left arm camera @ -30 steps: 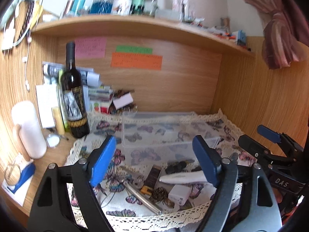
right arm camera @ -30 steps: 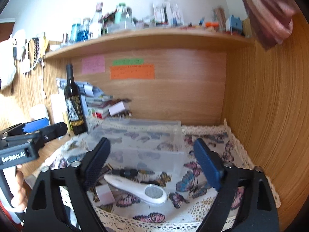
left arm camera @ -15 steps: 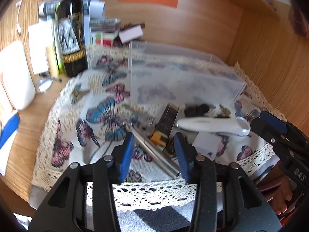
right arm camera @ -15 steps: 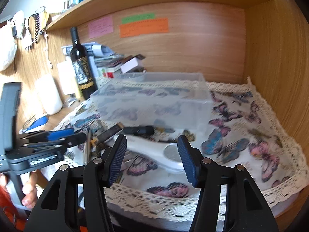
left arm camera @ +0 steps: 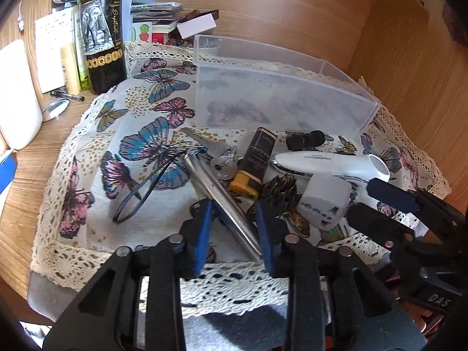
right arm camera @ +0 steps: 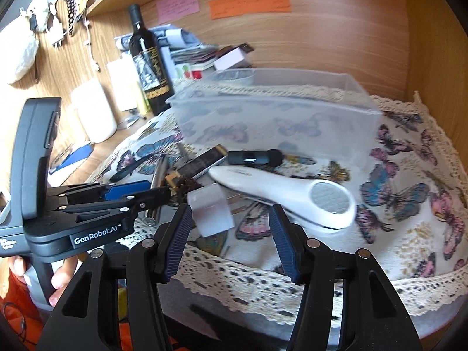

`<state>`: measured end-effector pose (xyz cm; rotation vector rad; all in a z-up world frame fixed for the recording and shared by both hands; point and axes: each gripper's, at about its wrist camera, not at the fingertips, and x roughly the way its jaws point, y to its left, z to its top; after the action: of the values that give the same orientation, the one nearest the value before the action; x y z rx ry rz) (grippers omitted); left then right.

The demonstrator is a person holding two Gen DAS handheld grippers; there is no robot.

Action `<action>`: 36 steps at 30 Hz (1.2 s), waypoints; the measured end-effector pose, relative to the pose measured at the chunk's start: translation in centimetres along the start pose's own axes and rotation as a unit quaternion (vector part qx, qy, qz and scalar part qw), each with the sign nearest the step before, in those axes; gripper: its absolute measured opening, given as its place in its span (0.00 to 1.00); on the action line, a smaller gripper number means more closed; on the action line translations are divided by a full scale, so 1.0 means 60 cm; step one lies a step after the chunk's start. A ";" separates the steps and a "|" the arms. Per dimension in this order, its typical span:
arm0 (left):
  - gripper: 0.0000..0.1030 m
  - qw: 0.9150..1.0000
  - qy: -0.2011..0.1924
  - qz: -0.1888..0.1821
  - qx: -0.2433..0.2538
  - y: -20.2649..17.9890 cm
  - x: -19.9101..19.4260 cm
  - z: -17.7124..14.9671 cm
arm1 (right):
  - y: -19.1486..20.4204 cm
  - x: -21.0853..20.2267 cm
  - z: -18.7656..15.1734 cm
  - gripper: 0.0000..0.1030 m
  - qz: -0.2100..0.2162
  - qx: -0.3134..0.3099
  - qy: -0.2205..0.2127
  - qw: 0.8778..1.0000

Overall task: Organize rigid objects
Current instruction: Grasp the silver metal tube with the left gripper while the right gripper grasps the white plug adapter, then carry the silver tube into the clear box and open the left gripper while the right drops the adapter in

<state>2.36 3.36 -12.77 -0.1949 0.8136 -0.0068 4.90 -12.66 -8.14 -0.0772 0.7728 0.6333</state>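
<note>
A pile of small objects lies on the butterfly cloth (left arm camera: 96, 152) in front of a clear plastic box (left arm camera: 272, 93): a silver metal tube (left arm camera: 222, 199), a white handheld device (left arm camera: 327, 162), a white cube adapter (left arm camera: 324, 201), a dark lighter-like case (left arm camera: 259, 152), keys (left arm camera: 222, 163) and a black cable tie (left arm camera: 143, 187). My left gripper (left arm camera: 234, 219) is open, its fingers on either side of the tube's near end. My right gripper (right arm camera: 231, 231) is open just before the white cube (right arm camera: 210, 207), with the white device (right arm camera: 289, 193) to its right.
A dark wine bottle (left arm camera: 102, 32) stands at the back left beside papers and a white cylinder (left arm camera: 14, 93). Wooden walls close the back and right. The clear box (right arm camera: 275, 117) sits behind the pile. The cloth's lace edge hangs over the table front.
Both grippers moved down and forward toward the pile. The left gripper's fingers now straddle the silver tube; the right gripper has come close to the white cube.
</note>
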 end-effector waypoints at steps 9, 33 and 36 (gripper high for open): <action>0.15 1.000 0.001 0.029 -0.011 0.030 0.000 0.005 | 0.006 0.037 0.006 0.50 0.017 0.001 0.020 1.000; 0.14 0.998 -0.014 0.039 0.038 0.020 -0.008 0.013 | 0.003 0.000 0.007 0.27 0.006 0.002 -0.017 1.000; 0.14 0.998 -0.029 0.037 0.037 0.019 -0.029 0.013 | 0.000 -0.013 0.012 0.27 0.001 0.006 -0.030 1.000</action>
<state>1.66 4.75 -11.19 -0.0942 0.7611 0.0389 4.94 -12.84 -7.12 -0.0456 0.7179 0.6294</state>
